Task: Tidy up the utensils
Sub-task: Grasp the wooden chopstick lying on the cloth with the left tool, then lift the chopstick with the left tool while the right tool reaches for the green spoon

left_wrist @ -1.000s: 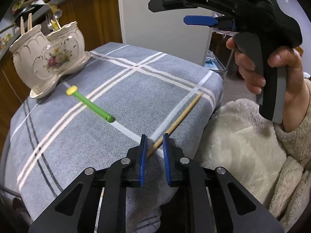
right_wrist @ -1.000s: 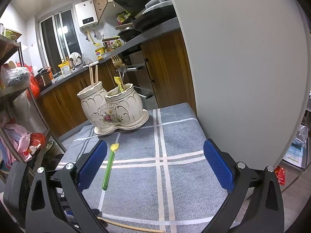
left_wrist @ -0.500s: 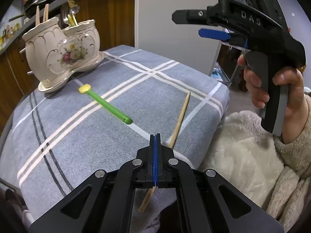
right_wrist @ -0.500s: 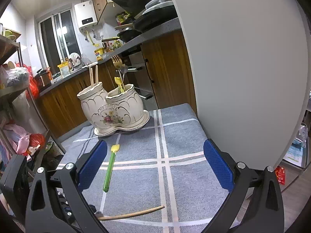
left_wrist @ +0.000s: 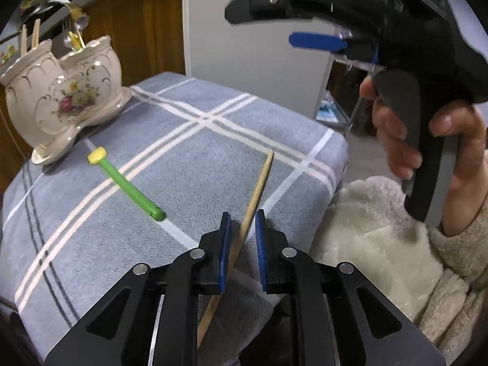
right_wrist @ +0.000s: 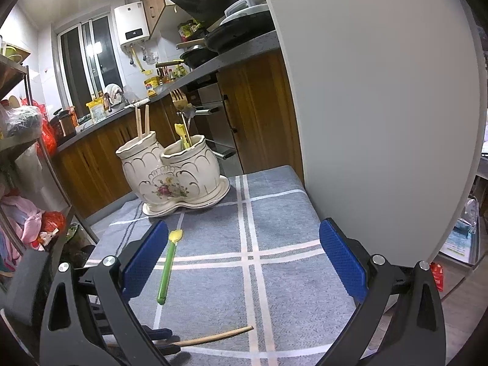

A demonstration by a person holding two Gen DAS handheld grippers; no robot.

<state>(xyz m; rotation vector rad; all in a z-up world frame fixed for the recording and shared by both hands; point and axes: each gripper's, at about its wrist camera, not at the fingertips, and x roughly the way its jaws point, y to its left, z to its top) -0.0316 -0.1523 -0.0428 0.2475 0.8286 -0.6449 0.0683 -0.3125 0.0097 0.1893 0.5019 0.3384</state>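
Observation:
A wooden chopstick lies slanted on the grey checked cloth, its near end running between the jaws of my left gripper. Those jaws are opening: a gap shows on the right of the stick, which leans by the left pad, unpressed. A green utensil with a yellow head lies further left. The cream floral double holder stands at the far left corner with chopsticks and forks in it. My right gripper hovers wide open above the cloth, nothing between its pads; the chopstick lies below it.
A white panel rises along the table's right side. A person's hand holds the right gripper's handle, above a fluffy cream sleeve. Kitchen counter and wooden cabinets stand behind the holder; a cluttered shelf sits left.
The left jaws shut on the chopstick's near end half a second ago and swung it; now they have parted again with the stick still between them. The right gripper has not moved.

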